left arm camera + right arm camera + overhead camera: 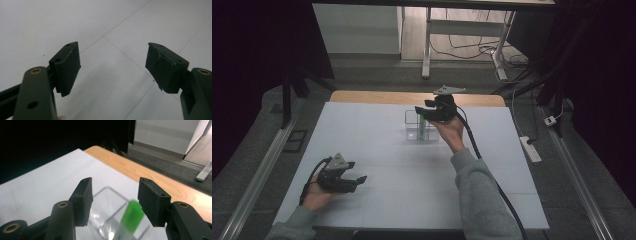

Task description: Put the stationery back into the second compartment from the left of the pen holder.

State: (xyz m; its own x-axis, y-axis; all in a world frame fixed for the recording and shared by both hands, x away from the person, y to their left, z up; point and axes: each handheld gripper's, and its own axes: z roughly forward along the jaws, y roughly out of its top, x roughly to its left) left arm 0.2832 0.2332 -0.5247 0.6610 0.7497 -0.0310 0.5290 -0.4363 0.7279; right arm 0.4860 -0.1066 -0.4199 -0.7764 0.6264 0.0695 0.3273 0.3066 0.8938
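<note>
A: Start at the near edge. What's there?

B: The left gripper (pixel 354 181) lies low over the white sheet (pixel 402 195) near its near left corner, held in the person's left hand (pixel 318 197). In the left gripper view its jaws stand wide apart with nothing between them, just white sheet with thin seam lines running across.

A: Room around it?

B: Plenty. The sheet is bare to its right and ahead of it, all the way to the middle. The sheet's left edge is close beside the hand.

A: Further out?

B: The right gripper (pixel 421 114) is raised over the far middle of the sheet, in the right hand (pixel 451 131), grey sleeve (pixel 479 192) reaching forward, cable (pixel 492 175) trailing back along the arm. Its jaws are apart, not clamped on anything.

A: What's beneath it?

B: A clear container (pixel 112 212) with thin transparent walls. In the right gripper view a green-capped tube (pixel 131 216) stands up out of it, blurred, its cap just beside the right-hand jaw's pad; whether they touch I cannot tell. The container's rim lies between and below the jaws.

A: And behind that?

B: A strip of bare wooden tabletop (pixel 377 97) past the sheet's far edge. Beyond lies grey carpet, white table legs (pixel 428 47), loose cables on the floor and a white power strip (pixel 531 149) off the right side. Dark curtains (pixel 257 60) close in both sides.
</note>
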